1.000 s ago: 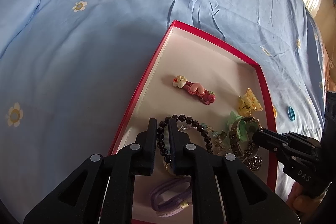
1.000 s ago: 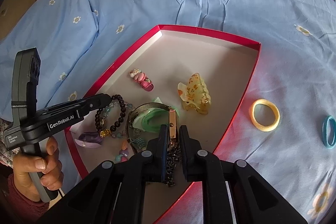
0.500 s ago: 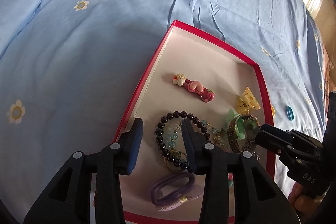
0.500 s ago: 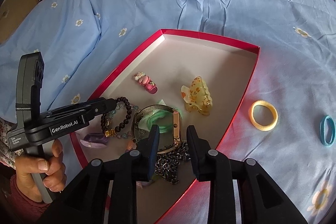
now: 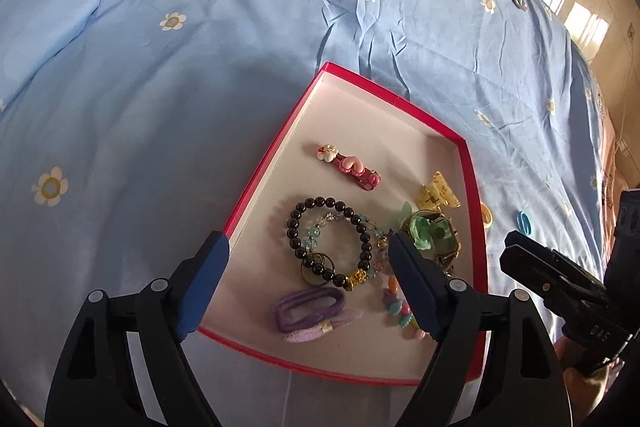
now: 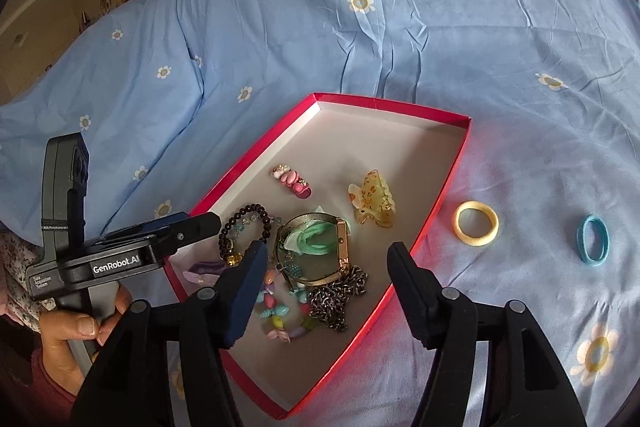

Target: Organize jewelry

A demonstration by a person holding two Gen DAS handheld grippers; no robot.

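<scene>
Jewelry is lying mostly gathered in the red box sitting on the blue flowered bedspread. Inside I am seeing a dark bead bracelet, a pink hair clip, a yellow claw clip, a mesh-band watch with a green scrunchie lying across it, a dark chain, a purple hair tie and a string of pastel beads, all crowding toward the near end of the box.

Two pieces are still lying out on the bedspread, to the right of the box: a yellow hair tie just beside the rim and a blue hair tie farther off. So I would judge the job nearly done, with those two left to bring in.

The left gripper is hovering above the near end of the box, jaws spread wide and holding nothing, with the bead bracelet lying between them below. The right gripper is hanging over the watch and chain, likewise spread wide and empty. The person's hand is wrapping the left gripper's handle. To my eye the right one is sitting closer to the loose ties.
</scene>
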